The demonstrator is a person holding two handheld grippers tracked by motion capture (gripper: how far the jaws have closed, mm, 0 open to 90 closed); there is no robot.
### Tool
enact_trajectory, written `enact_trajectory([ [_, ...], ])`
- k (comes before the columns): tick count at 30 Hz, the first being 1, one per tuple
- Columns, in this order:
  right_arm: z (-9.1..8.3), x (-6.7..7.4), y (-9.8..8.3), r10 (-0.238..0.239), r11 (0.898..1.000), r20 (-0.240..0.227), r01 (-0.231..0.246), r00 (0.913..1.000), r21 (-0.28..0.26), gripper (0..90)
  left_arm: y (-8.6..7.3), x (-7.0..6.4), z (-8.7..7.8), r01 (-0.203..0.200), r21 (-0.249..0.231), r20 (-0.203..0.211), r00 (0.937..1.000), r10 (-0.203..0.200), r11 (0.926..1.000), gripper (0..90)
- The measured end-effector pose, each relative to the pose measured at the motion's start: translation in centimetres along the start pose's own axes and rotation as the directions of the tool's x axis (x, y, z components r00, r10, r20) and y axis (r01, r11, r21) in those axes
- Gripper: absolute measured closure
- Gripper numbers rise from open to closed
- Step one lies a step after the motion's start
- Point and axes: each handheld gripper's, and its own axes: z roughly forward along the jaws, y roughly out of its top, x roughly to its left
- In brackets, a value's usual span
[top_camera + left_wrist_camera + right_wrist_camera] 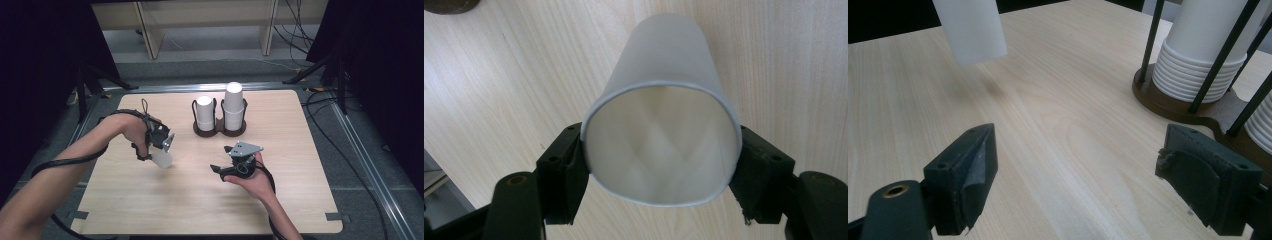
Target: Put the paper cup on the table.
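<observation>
Left gripper view: left claw [659, 165] clamps an empty white cup [664, 125]; right claw [1093, 175] gapes, holding nothing.

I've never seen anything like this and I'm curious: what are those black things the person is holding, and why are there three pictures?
A person sits at a wooden table holding a squeeze tool in each hand. Each tool ends in a claw with two black jaws.

One picture is taken from above. The other two come from small cameras riding on the tools, looking out along the jaws.

The left claw is squeezing a white paper cup by its open end, so that camera looks right inside it. The right claw is open, with nothing in it.

Farther back on the table stands a dark holder with two stacks of white cups turned upside down.
</observation>
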Motion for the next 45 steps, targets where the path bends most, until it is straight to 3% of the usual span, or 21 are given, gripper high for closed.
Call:
enact_trajectory([
  [14,0.0,0.0,0.0,0.004,1.0,0.002,-0.004,1.0,0.001,16.0,-0.6,-0.8,-0.2,0.005,0.048,0.038,0.9992,-0.007,0.9988,31.2],
  [25,0.1,0.1,0.0,0.002,1.0,-0.002,-0.002,1.0,0.001,16.0,-0.9,-1.1,-0.1,0.01,0.076,0.044,0.9989,-0.014,0.997,31.2],
  [45,0.1,0.1,0.1,0.004,1.0,-0.004,-0.004,1.0,0.001,16.0,-1.7,-1.8,0.1,0.016,0.104,0.074,0.997,-0.023,0.9945,31.2],
])
